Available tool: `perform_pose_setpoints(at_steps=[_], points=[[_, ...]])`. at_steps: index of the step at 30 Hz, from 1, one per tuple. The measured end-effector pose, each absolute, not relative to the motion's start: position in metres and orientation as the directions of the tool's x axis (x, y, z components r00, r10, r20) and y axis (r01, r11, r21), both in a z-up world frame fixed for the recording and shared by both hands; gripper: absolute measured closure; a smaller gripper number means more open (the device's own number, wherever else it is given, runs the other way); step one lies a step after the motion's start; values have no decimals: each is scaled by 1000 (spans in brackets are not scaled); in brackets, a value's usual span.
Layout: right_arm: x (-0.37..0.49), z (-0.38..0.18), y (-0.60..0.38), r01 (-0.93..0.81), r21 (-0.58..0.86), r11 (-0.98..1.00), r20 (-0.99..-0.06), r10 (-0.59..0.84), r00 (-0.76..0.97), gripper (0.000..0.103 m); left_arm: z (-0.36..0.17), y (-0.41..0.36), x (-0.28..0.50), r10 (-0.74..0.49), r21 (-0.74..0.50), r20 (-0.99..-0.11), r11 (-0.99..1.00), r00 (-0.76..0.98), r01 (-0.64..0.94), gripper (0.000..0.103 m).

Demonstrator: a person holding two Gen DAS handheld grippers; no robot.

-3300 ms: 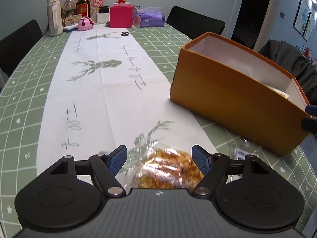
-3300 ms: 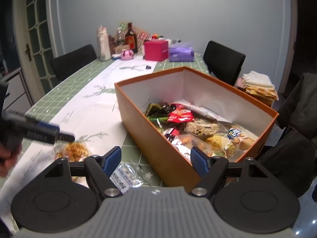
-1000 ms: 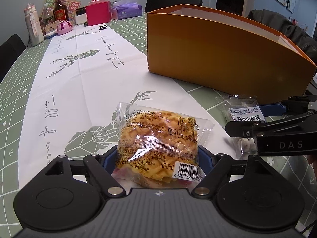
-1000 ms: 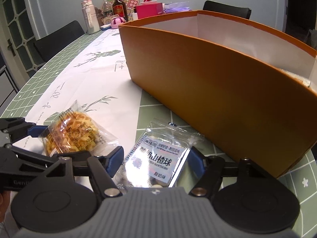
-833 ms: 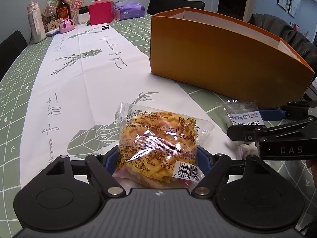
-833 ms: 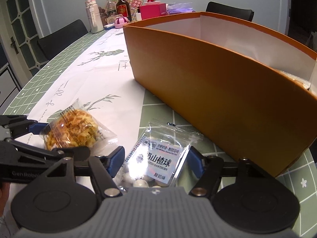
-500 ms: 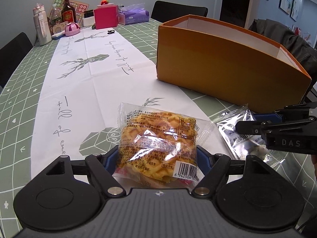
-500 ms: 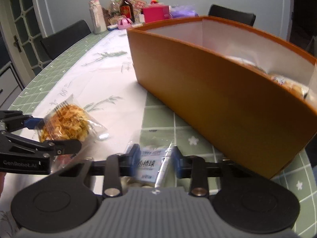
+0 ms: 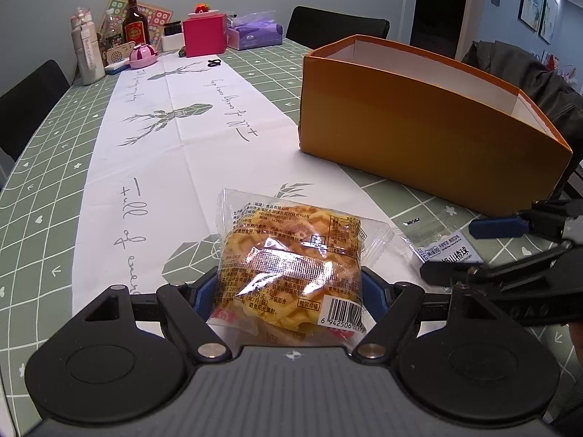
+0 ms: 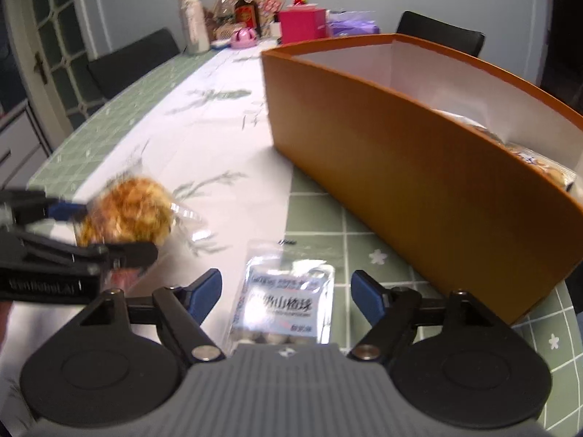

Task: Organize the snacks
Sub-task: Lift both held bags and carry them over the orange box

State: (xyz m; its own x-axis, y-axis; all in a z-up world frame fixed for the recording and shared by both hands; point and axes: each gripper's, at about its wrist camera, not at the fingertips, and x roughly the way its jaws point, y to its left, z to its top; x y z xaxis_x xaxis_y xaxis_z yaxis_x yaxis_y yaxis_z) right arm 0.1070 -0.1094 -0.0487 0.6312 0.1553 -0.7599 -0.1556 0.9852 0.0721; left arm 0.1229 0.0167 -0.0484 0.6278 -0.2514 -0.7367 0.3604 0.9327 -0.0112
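**Two grippers, two packets, box beyond**

The left gripper [image 9: 289, 289] was clamped on the waffle packet [image 9: 291, 266], blue pads pressed against its two sides, the packet's sealed end sticking forward over the white runner [image 9: 175, 153]. In the right wrist view the same packet appeared off the cloth, carried at the near left part of the tabletop. The barcode end sat closest to the camera.

The right gripper [image 10: 286, 293] had its jaws opening, pads standing clear on either side of the hawthorn-ball packet [image 10: 288, 302]. No pad touched the film. That packet lay flat on the green checked tablecloth [image 9: 43, 182] just off the runner's edge, near the front edge of the tabletop, its long axis running roughly along the gripper's pointing line, so the pads faced its long sides. The view was motion-blurred; finer contact could not be told.

The orange box [image 9: 419, 138] stood open-topped toward the right edge of the tabletop, ahead and to the right of both grippers. Its near long wall lay between the packets and the interior. Some wrapped snacks showed inside at its right end.

Judgement: the right hand was nearer the box, but held nothing; the left held its load and would have to rise over the near wall.
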Motion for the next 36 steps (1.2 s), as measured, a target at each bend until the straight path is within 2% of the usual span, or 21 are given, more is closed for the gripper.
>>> perform_pose_setpoints(at_steps=[5, 11, 23, 36], points=[[106, -59, -104, -171, 47, 984, -782, 143, 606, 40, -48, 19, 120, -251, -15, -736, 934, 629, 356, 14], [105, -57, -106, -187, 60, 981, -780, 162, 604, 44, -46, 18, 120, -258, -20, -734, 933, 628, 360, 14], [99, -41, -114, -207, 81, 975, -754, 196, 627, 45, -35, 9, 116, -272, -8, -720, 923, 638, 384, 14], [87, 9, -135, -225, 68, 972, -682, 210, 700, 45, -1, -14, 119, -309, 41, -672, 892, 673, 450, 14]])
